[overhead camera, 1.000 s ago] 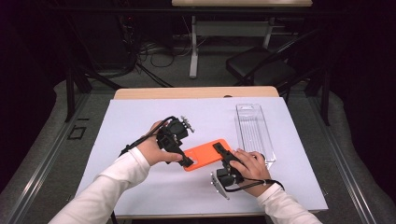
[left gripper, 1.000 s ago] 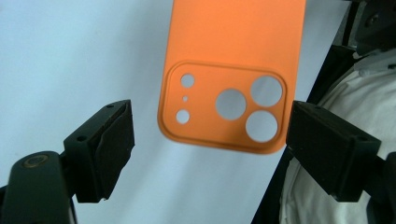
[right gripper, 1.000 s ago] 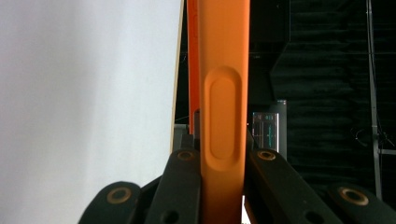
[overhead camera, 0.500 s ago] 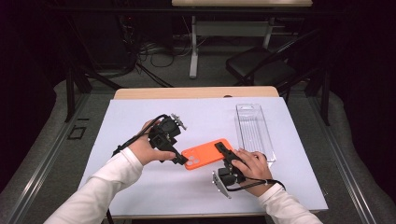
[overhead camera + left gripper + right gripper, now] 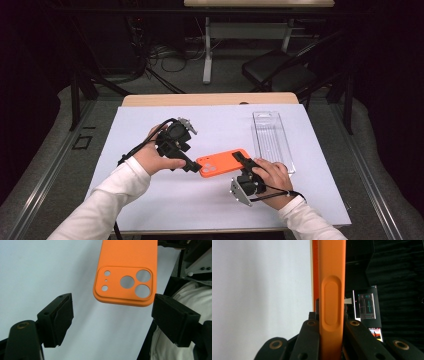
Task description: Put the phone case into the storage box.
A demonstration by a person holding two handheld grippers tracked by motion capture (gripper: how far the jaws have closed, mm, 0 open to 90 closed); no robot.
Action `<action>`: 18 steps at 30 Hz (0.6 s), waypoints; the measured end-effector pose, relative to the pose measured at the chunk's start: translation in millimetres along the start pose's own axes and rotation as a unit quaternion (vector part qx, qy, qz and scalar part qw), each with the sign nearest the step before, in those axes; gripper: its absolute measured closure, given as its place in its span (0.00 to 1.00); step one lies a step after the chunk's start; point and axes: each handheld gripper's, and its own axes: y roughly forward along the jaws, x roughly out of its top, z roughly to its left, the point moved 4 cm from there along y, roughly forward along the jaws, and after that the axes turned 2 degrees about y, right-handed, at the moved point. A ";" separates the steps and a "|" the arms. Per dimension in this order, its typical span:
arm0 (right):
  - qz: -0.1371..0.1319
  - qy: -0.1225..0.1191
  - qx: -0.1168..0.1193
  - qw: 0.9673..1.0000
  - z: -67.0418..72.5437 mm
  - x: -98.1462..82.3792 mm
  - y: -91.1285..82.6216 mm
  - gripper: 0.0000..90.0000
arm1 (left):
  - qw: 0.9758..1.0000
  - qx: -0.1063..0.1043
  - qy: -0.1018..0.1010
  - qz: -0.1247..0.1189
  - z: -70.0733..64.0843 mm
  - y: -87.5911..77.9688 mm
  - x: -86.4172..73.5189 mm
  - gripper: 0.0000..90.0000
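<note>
An orange phone case [image 5: 222, 162] is held just above the white table sheet, camera cut-outs toward the left. My right gripper [image 5: 243, 162] is shut on its right end; in the right gripper view both jaws clamp the case's side edge [image 5: 332, 290] at my right gripper [image 5: 331, 325]. My left gripper [image 5: 192, 166] stands open at the case's left end. Its jaws have just been closing a little. In the left gripper view the camera end of the case [image 5: 125, 255] reaches about level with the tips of my left gripper [image 5: 112, 298], and neither pad touches it.
A clear plastic tray [image 5: 270, 135] lies on the table's right side, just beyond the right hand. The white sheet [image 5: 150, 200] covers the table. A dark chair [image 5: 280, 75] and a table leg stand on the floor behind.
The left hand and its gripper have shifted slightly to the left. The orange case and the right gripper have stayed in place.
</note>
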 end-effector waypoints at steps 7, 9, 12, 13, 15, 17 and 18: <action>0.000 0.015 0.018 1.000 2.5 -2.5 -0.5 0.97 | 1.000 0.003 0.007 -0.009 -1.1 -4.9 -1.8 0.22; -0.001 0.032 0.019 0.999 2.5 -3.8 -1.0 0.97 | 1.000 0.003 0.007 -0.011 -1.2 -5.9 -2.4 0.22; -0.006 0.067 0.030 0.997 0.2 -6.0 -1.4 0.97 | 1.000 0.007 0.011 -0.014 -0.2 -6.6 -3.2 0.23; -0.009 0.075 0.033 0.997 -1.2 -6.7 -1.3 0.97 | 1.000 0.006 0.010 -0.014 -0.3 -6.4 -3.5 0.23; -0.007 0.097 0.038 0.995 -2.4 -8.1 -2.3 0.97 | 1.000 0.006 0.007 -0.017 -0.2 -5.2 -4.1 0.24; -0.014 0.106 0.040 0.993 -4.5 -8.3 -1.9 0.97 | 1.000 0.004 0.005 -0.016 0.4 -3.8 -4.8 0.24; -0.018 0.114 0.041 0.992 -4.6 -8.5 -1.8 0.97 | 1.000 0.004 0.005 -0.016 0.7 -3.1 -5.1 0.24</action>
